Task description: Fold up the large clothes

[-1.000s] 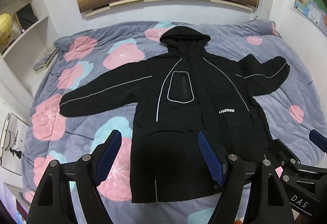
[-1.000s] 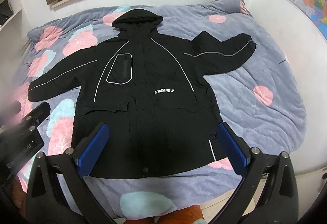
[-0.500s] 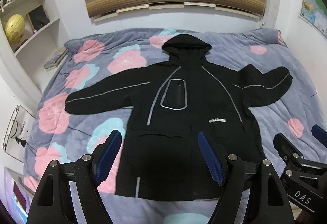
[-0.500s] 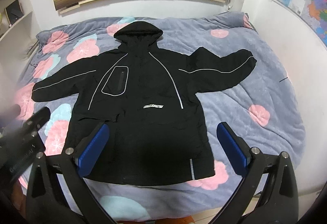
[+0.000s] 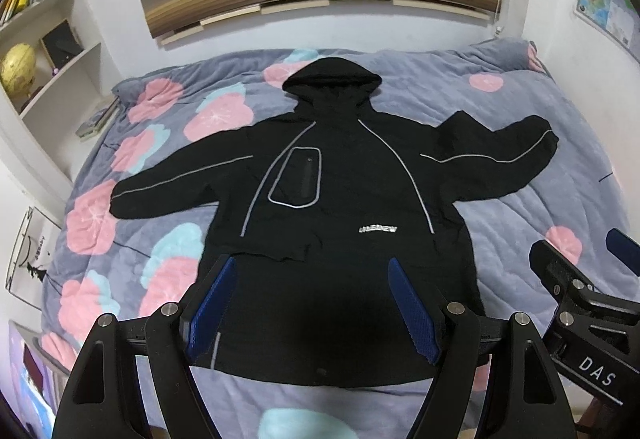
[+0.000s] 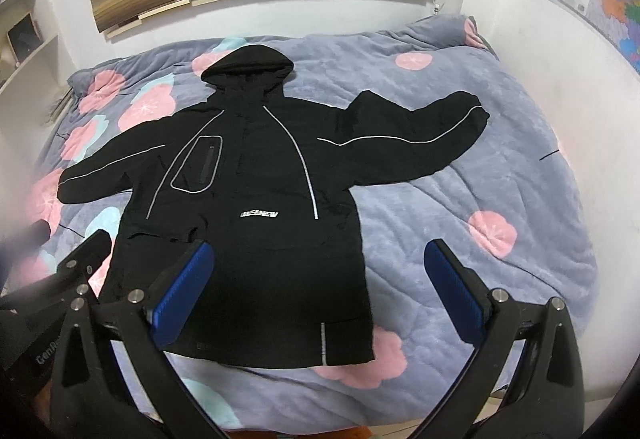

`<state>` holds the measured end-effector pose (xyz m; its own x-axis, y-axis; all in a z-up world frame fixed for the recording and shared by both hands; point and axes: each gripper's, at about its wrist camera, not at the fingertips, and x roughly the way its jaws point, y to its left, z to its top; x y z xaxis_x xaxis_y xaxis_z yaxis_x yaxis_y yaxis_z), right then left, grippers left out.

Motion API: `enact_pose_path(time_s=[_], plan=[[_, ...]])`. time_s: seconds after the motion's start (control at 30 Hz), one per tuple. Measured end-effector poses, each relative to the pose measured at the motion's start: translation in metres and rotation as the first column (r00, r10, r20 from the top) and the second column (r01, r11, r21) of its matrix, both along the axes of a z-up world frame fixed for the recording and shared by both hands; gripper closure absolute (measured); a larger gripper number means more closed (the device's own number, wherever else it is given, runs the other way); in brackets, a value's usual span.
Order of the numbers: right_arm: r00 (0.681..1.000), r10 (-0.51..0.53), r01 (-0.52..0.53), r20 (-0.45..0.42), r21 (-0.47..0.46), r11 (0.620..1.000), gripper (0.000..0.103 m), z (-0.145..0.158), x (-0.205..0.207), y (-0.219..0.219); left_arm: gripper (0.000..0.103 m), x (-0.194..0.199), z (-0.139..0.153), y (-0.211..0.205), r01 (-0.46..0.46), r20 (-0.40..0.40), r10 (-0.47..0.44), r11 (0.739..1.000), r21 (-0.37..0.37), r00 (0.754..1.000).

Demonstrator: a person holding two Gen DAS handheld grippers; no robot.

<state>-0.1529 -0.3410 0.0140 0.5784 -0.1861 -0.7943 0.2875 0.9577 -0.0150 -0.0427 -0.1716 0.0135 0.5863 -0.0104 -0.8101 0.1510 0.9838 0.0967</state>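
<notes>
Left gripper [image 5: 310, 305] hovered above the jacket [image 5: 340, 207] hem, fingers wide, nothing held. Jacket lay flat, centred on the quilt [image 6: 460, 199] (sleeves spread, hood far end). Right gripper [image 6: 318, 287] wide apart too, w/ bare quilt beyond right hem edge.

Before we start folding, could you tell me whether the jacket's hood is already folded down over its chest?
No, the hood lies flat above the collar of the jacket, pointing toward the wall.
</notes>
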Motion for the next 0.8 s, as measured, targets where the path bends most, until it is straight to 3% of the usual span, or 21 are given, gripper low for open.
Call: enact_pose_path(time_s=[0.3, 0.8], plan=[[0.999, 0.038, -0.038, -0.001, 0.042, 0.998, 0.000, -0.004, 0.002, -0.029, 0.024, -0.008, -0.007, -0.029, -0.032, -0.022, 0.033, 0.999, 0.026, 0.999], [0.994, 0.108, -0.109, 0.022, 0.057, 0.992, 0.000, -0.012, 0.033, -0.051, 0.024, 0.005, -0.011, -0.040, -0.098, -0.012, 0.099, 0.993, 0.058, 0.995]])
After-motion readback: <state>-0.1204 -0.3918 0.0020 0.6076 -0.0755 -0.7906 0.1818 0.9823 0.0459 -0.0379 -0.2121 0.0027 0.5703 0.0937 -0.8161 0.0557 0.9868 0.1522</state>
